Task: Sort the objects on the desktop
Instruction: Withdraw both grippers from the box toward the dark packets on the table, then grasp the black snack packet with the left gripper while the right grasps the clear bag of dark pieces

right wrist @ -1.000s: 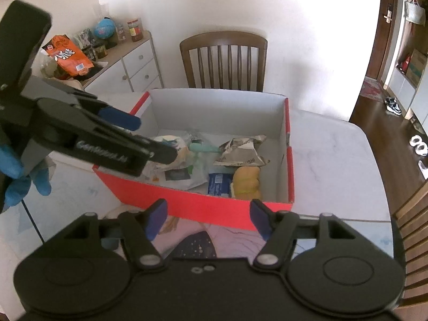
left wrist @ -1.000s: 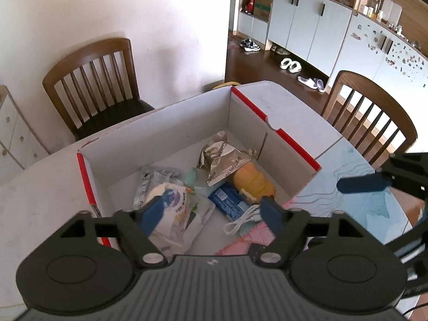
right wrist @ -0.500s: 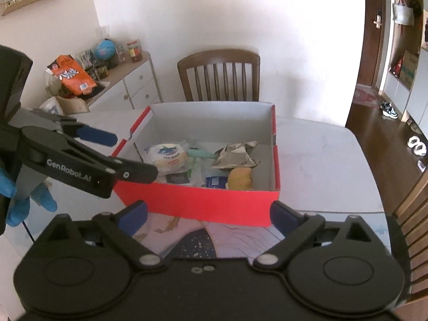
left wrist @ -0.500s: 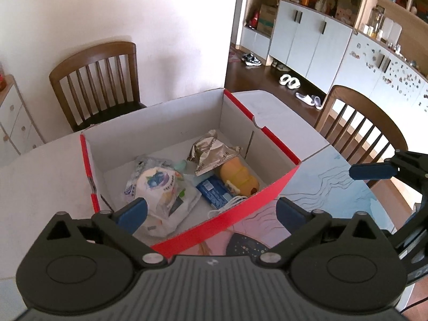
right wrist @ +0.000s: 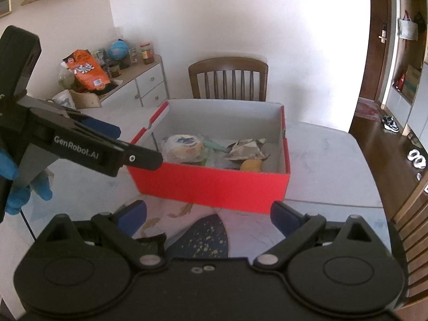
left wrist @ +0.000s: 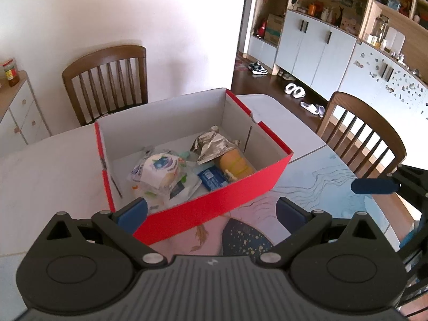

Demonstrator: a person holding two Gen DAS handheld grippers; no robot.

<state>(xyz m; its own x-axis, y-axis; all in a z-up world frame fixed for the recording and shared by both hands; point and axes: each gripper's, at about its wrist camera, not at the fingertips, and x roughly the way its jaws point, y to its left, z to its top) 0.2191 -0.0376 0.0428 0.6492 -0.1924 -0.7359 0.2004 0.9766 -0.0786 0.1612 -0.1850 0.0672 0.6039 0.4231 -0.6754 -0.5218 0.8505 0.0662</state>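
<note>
A red cardboard box [left wrist: 214, 206] with a white inside stands on the table; it also shows in the right wrist view [right wrist: 214, 182]. Inside lie a round white packet [left wrist: 159, 167], a crumpled silver wrapper [left wrist: 211, 145], a yellow bread roll in plastic [left wrist: 235, 164] and a blue packet [left wrist: 212, 178]. My left gripper [left wrist: 211, 214] is open and empty, in front of and above the box's near wall. My right gripper [right wrist: 208, 214] is open and empty, in front of the box. The left gripper's side shows in the right wrist view [right wrist: 107, 144].
A picture mat [left wrist: 321, 187] covers the near table [left wrist: 48, 171]. Wooden chairs stand behind the box [left wrist: 107, 80] and at the right [left wrist: 366, 133]. A white sideboard [right wrist: 139, 85] with an orange snack bag [right wrist: 87, 71] stands at the left. White cupboards [left wrist: 321, 48] line the far room.
Both grippers have pulled back and risen away from the box. Their fingers have spread wider. The box now lies wholly in front of both grippers.
</note>
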